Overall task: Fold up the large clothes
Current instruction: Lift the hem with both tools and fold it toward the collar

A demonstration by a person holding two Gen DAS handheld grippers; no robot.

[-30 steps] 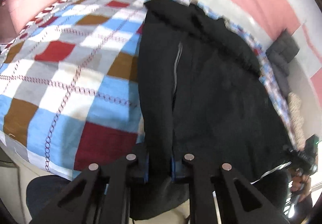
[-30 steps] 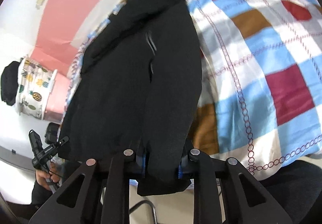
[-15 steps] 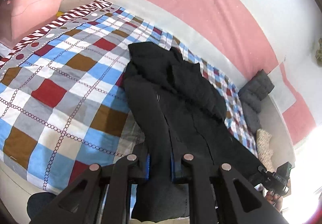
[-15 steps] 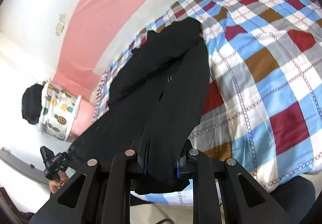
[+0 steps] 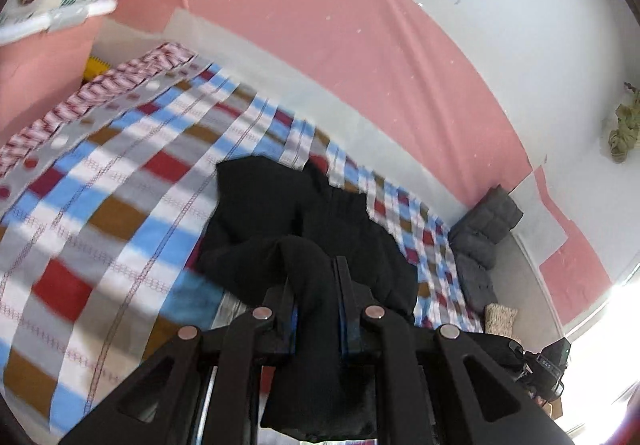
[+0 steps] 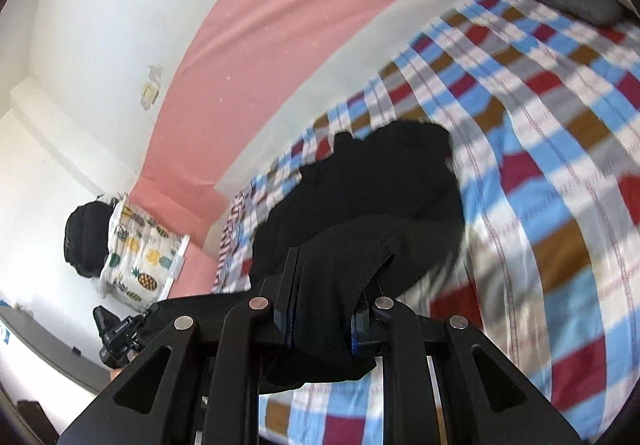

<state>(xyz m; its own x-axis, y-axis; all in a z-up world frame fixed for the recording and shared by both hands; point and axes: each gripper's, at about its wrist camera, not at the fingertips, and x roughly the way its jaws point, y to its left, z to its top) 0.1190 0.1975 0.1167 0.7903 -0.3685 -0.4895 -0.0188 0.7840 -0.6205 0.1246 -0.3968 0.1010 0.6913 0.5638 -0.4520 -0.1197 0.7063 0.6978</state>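
Left wrist view: the left gripper [image 5: 316, 309] has its jaws clamped on a bunched hem of the black garment [image 5: 304, 229]; the cloth fills the gap between the blue-edged pads and droops in a loose lobe beneath them; right wrist view shows the right gripper [image 6: 322, 315] pinched on another part of the same edge of the garment [image 6: 368, 205], a thick fold spilling over the inner pad. Beyond the jaws the garment rises into a hump and then lies on the bed, its far end spread flat on the checked bedspread [image 5: 120, 205]. It looks matte, soft and thick, likely a padded coat; it will probably sag heavily between the two holds and keep no crease by itself; hem corners seem the best places to hold, pinched through every layer so none slips. The bedspread is smooth woven cloth in blue, red, brown and white squares; grey cushions [image 5: 480, 229] lie by the pink wall [image 5: 320, 25].
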